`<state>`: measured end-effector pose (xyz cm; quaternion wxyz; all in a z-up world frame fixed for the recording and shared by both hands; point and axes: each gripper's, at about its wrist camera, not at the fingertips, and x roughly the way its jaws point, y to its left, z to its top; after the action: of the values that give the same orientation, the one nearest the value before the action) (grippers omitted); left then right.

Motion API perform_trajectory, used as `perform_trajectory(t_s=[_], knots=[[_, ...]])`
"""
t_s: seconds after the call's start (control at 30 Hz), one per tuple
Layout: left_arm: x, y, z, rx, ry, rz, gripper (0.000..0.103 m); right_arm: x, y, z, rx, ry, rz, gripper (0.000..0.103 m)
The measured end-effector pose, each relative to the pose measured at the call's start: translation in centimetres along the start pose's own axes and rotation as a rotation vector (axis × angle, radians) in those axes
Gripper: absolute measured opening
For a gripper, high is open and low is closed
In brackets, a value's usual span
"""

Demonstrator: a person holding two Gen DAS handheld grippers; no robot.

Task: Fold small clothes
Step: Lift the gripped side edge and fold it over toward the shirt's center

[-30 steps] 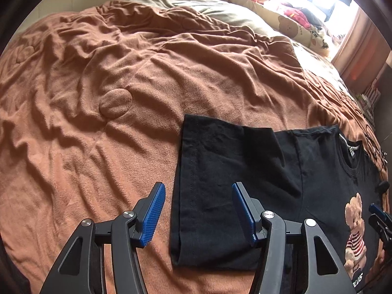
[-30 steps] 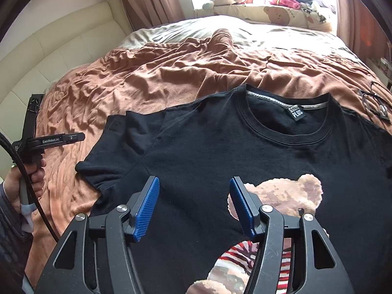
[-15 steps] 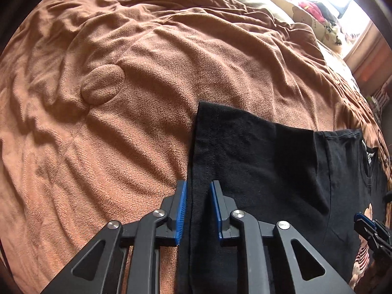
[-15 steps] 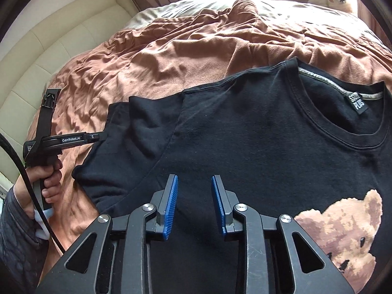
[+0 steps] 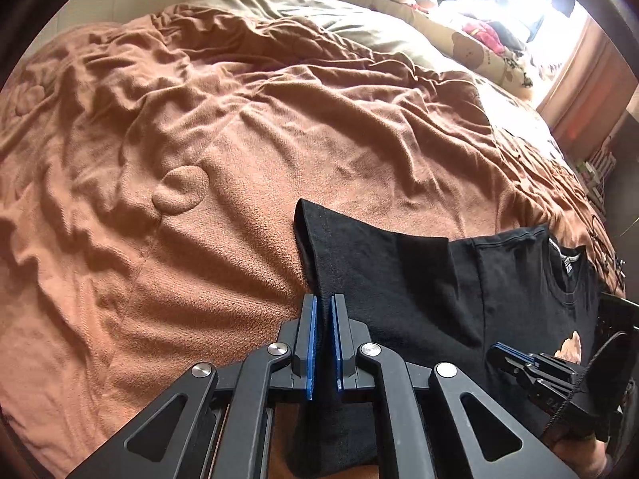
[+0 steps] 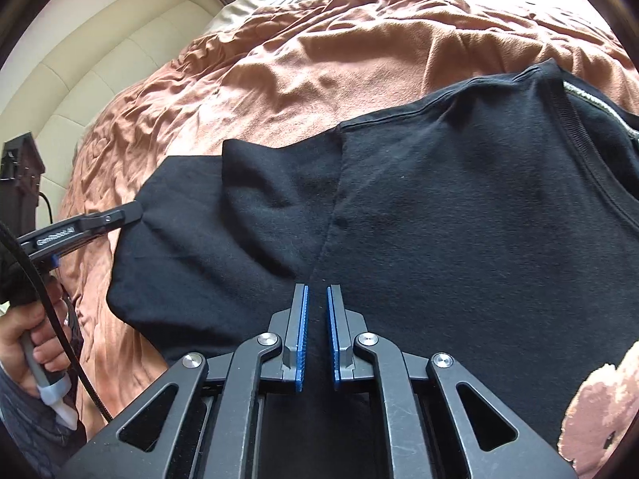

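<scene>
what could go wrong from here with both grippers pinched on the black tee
1. The left gripper holds only the folded edge of the black t-shirt; a thin pinch may catch one layer and let the fold open when lifted.
2. The right gripper bites mid-fabric near the sleeve seam, so uneven pulling could skew the fold.
3. The rumpled brown blanket could drag on the shirt.

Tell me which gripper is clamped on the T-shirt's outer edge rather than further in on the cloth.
The left gripper: it pinches the black T-shirt at its edge beside the brown blanket. The right gripper grips cloth further in, near the sleeve seam.
</scene>
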<state>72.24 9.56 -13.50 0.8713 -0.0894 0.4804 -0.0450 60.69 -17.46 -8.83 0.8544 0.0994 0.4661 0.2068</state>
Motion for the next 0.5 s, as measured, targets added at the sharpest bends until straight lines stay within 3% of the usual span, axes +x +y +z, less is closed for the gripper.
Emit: perform_trajectory(t_s=[0.3,0.5], knots=[[-1.3,-2.0,0.7,0.017,0.001,-0.039,0.003,1.4,0.1,0.6,0.041,0.005,0.015,0.004],[-3.1,-5.3,1.2,0.070,-0.015,-0.079,0.003,0.2,-1.5,0.8,0.094,0.017,0.096,0.004]])
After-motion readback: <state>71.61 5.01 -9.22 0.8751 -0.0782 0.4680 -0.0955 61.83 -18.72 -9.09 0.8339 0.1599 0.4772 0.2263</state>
